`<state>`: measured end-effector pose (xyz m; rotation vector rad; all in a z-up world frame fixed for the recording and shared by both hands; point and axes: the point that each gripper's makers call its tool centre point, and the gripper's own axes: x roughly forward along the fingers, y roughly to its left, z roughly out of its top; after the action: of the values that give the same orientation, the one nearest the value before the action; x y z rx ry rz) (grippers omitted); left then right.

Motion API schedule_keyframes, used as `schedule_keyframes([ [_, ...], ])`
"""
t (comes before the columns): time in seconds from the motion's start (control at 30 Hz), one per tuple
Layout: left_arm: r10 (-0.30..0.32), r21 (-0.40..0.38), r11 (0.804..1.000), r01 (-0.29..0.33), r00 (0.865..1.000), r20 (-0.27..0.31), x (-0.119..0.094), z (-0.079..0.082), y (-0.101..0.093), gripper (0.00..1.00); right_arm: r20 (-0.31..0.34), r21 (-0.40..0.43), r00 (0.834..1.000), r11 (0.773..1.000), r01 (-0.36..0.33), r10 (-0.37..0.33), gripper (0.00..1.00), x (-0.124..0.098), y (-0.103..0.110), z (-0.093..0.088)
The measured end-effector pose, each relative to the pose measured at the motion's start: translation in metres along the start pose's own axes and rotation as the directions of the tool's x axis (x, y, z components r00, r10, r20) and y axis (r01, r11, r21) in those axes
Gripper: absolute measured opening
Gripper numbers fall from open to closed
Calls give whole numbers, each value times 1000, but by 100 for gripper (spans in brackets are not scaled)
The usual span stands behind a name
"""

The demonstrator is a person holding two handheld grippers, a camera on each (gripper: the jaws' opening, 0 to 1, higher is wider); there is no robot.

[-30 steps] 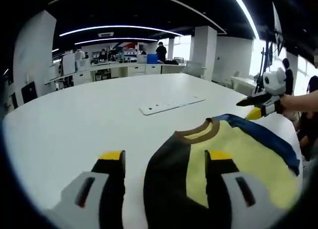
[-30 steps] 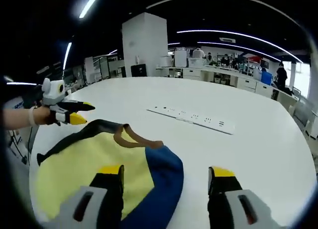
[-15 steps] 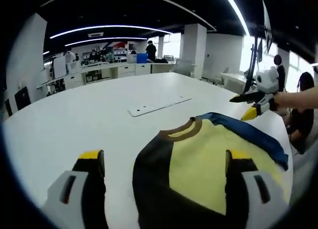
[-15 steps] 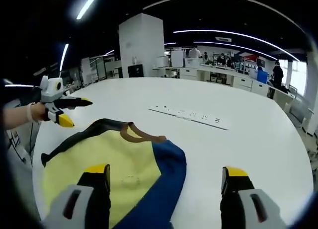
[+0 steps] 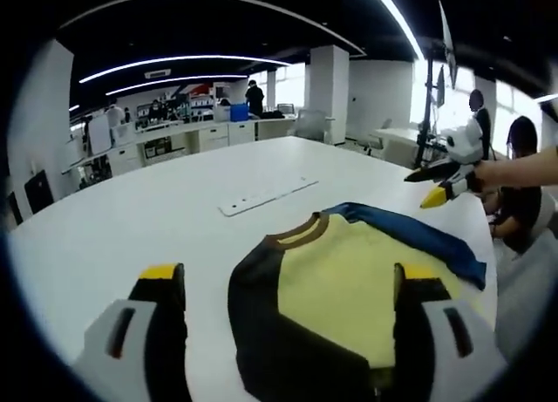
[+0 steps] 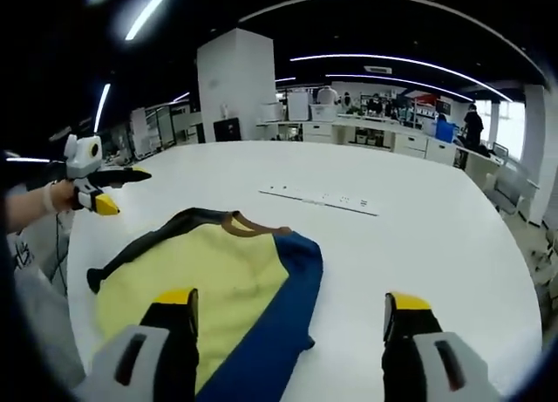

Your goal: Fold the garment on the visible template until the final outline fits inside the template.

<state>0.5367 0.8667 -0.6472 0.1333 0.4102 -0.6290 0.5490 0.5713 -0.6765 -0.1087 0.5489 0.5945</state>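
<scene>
Left gripper view shows soft, light yellow garment with black and blue sleeves [image 5: 349,280] lying flat on white table [image 5: 131,219]; both grippers, left gripper [image 5: 283,284] and right gripper [image 6: 288,310], stand released, and the sleeve edges look best to take.

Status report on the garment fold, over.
Left gripper open, right gripper open, both above the table. Yellow garment lies flat, unfolded, nothing gripped. Power strip beyond the collar, clear of it.
</scene>
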Motion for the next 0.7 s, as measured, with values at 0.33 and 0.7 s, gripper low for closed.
schedule_keyframes([
  [0.33,-6,-18,1000,6,1000,-5,-31,-10,-16,95,-17,34,999,998,44,-44,86,-42,3,-25],
  [0.7,7,-38,999,-8,1000,-18,-76,-35,-32,94,-58,57,996,996,74,-70,84,-88,8,-62],
])
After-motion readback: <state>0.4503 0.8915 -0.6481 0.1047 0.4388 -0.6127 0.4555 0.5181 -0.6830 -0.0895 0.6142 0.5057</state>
